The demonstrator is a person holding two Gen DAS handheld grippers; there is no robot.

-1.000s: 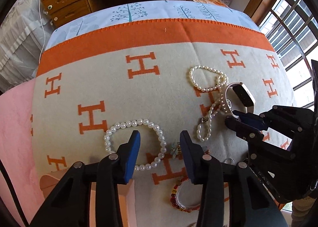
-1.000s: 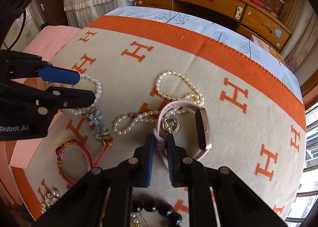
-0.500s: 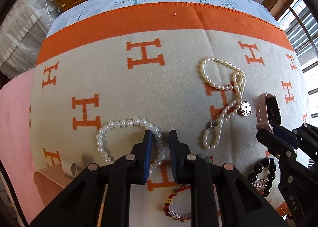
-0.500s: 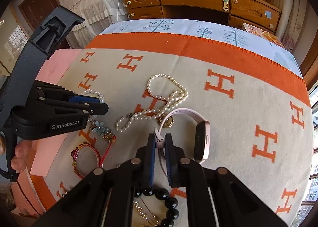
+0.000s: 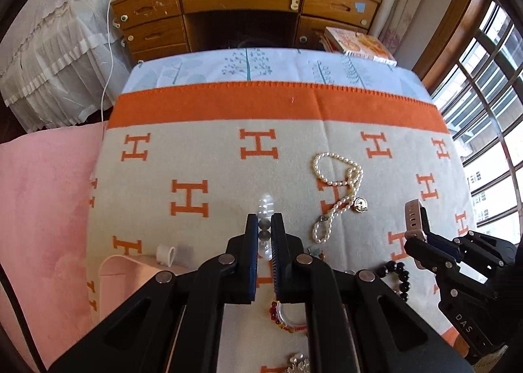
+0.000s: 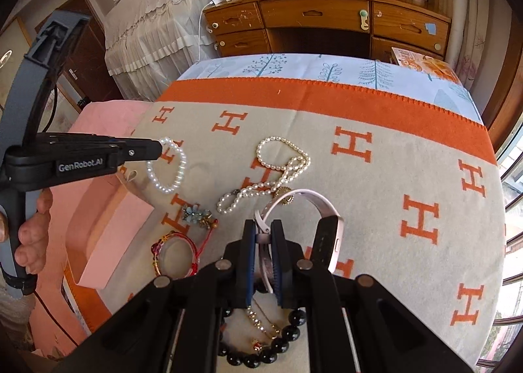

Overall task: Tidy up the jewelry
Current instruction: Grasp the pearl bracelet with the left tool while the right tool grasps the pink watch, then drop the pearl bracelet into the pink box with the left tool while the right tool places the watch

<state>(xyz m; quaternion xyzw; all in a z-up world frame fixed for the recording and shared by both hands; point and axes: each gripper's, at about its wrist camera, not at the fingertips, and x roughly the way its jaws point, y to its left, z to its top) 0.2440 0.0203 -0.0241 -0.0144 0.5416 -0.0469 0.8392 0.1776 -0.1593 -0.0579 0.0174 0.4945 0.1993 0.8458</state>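
My left gripper (image 5: 264, 226) is shut on a round pearl bracelet (image 6: 167, 167) and holds it lifted; in the right wrist view it hangs from the left gripper (image 6: 160, 146) above the blanket. My right gripper (image 6: 263, 229) is shut on the strap of a pink smartwatch (image 6: 322, 209), raised off the blanket; the watch strap (image 5: 412, 214) also shows at the right of the left wrist view. A long pearl necklace (image 5: 340, 190) with a gold pendant (image 5: 360, 204) lies on the orange-and-beige blanket (image 5: 212, 160).
A pink open box (image 6: 108, 226) stands at the blanket's left edge. A flower brooch (image 6: 197, 214), a red cord bracelet (image 6: 175, 252) and a black bead bracelet (image 6: 271, 345) lie near me. A wooden desk (image 5: 248, 10) stands behind the bed. A hand (image 6: 31, 242) grips the left tool.
My left gripper closed on the round pearl bracelet and lifted it off the blanket. My right gripper rose with the pink watch held in it.
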